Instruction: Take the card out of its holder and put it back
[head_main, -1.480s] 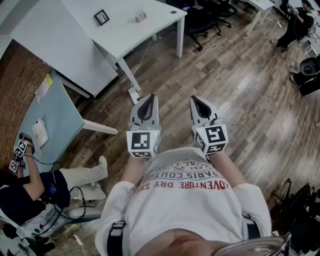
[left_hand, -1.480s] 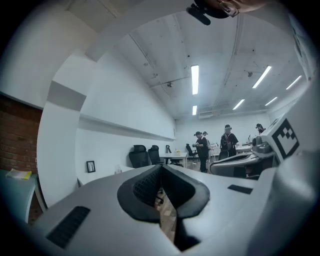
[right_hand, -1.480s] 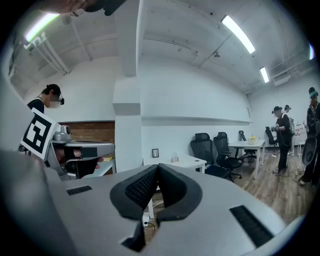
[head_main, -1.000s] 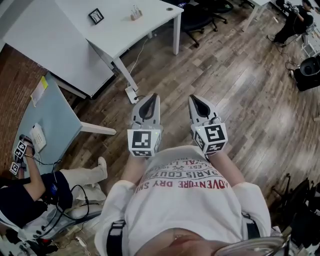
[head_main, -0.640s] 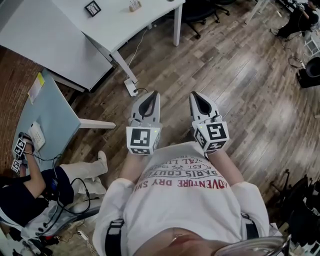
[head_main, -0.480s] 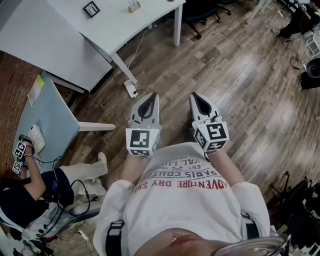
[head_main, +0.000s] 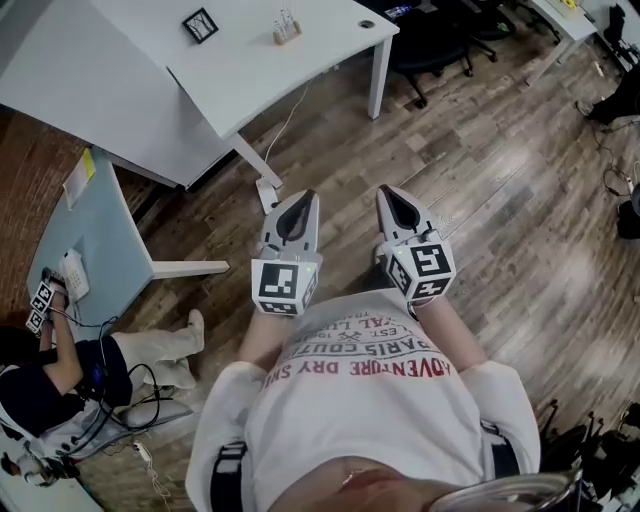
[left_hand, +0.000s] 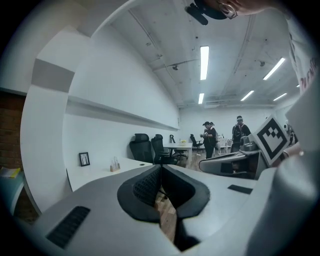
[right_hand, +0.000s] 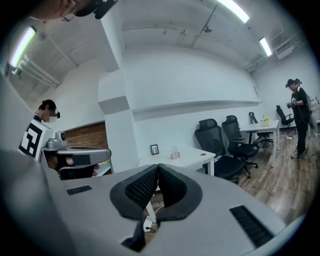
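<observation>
On desk (head_main: 300, 62), tiny indistinct holder (head_main: 286, 30)

T-shirt (head_main: 370, 420) print — upside down — reads "PARIS COUTU…", "ADVENTURE DRY".

- A small tan holder (head_main: 285, 37) is sitting upright on the white counter (head_main: 260, 70).
- A pale card (head_main: 288, 19) is standing upright in the holder, its details too small to tell.

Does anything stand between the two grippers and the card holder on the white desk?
Nothing visible does. From the left gripper and right gripper to the card holder there is wooden floor, then white desk top; the small frame stands aside.
</observation>
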